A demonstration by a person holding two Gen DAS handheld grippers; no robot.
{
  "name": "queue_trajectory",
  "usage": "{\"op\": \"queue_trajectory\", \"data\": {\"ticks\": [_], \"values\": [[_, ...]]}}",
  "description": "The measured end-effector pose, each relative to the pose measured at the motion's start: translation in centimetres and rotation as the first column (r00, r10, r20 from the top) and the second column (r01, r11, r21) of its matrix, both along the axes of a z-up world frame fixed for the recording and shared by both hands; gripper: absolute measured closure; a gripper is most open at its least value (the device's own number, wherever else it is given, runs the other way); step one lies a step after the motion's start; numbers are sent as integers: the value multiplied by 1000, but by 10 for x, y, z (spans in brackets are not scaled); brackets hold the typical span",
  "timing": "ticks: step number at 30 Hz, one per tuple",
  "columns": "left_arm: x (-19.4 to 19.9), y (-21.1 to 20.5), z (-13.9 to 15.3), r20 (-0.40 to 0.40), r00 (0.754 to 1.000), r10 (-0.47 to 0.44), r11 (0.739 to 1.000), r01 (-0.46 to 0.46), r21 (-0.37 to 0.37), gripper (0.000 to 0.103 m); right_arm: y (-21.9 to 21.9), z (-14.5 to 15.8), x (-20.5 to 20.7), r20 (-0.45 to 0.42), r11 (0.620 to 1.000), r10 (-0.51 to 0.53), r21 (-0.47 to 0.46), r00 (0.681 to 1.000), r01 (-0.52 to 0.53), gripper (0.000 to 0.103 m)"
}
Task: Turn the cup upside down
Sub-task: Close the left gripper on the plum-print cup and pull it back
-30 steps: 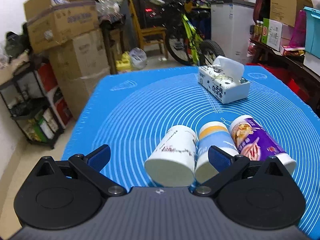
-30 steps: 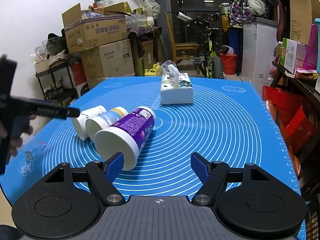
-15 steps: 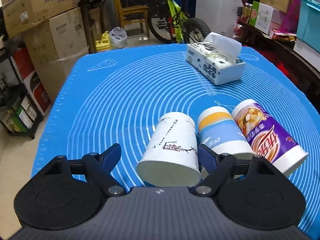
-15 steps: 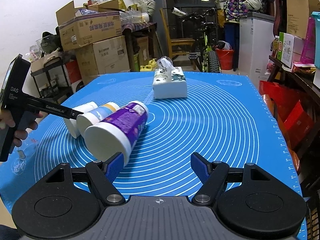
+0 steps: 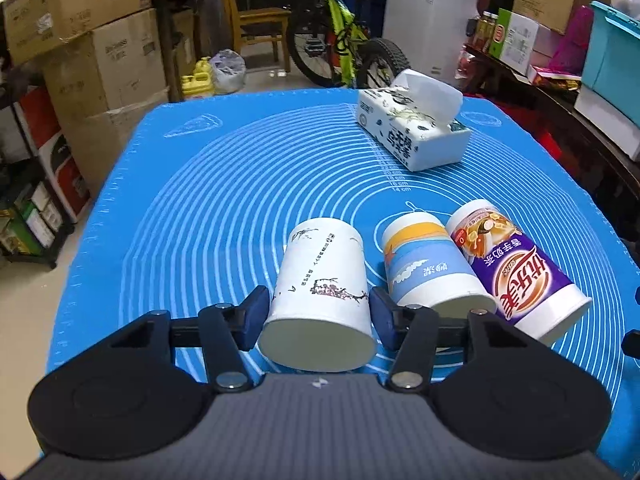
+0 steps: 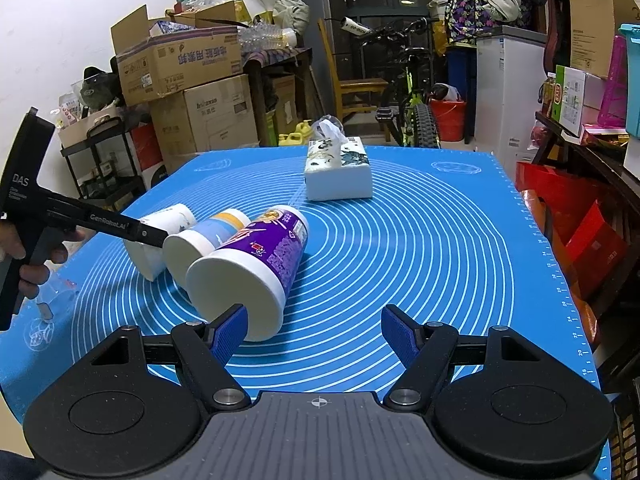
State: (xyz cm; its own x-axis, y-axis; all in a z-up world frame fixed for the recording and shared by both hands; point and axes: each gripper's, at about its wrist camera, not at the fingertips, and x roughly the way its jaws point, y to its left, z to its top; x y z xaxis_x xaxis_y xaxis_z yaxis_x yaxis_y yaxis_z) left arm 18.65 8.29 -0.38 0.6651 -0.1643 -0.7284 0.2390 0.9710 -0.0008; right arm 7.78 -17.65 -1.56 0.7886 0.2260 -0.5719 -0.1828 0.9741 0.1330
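Note:
Three cups lie on their sides on the blue mat [image 5: 224, 200]: a white cup with ink drawings [image 5: 320, 280], a blue-and-yellow cup [image 5: 430, 270] and a purple cup [image 5: 520, 272]. My left gripper [image 5: 318, 316] is shut on the white cup near its open rim, one pad on each side. In the right wrist view the white cup [image 6: 160, 236] is partly hidden behind the left gripper [image 6: 152, 234] and the blue-and-yellow cup [image 6: 204, 238]. My right gripper [image 6: 316, 334] is open and empty, its left pad just in front of the purple cup [image 6: 256, 264].
A white tissue box [image 5: 414, 130] stands at the far side of the mat, also seen in the right wrist view [image 6: 338, 172]. Cardboard boxes [image 6: 188, 92], a shelf, a bicycle [image 5: 344, 48] and a cluttered side table [image 6: 592, 152] surround the table.
My left gripper has moved forward around the white cup and closed on it. The white cup has parted slightly from the blue-and-yellow cup. The right gripper has stayed open, shifting only slightly.

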Motion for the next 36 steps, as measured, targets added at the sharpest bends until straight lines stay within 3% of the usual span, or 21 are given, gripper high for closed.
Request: {"op": "queue_trajectory", "data": {"ticks": [6,18,27,36], "values": [[-36,-1,17,19,998,57,998,-57,-12,47,-3,7,-9,14,1000,3,9,1000,-3,25],[-121,-47,23,17,999,46,996,-45,-74,46,-14,18,-35,28,1000,8,26,1000,-9,25],[-133,-92,-5,-47,998,42,991,-47,-125,45,-25,13,-46,-2,1000,-7,16,1000,7,25],[-136,-109,-19,-38,998,41,995,-44,-86,38,-34,4,-48,-33,1000,-28,6,999,28,25]]}}
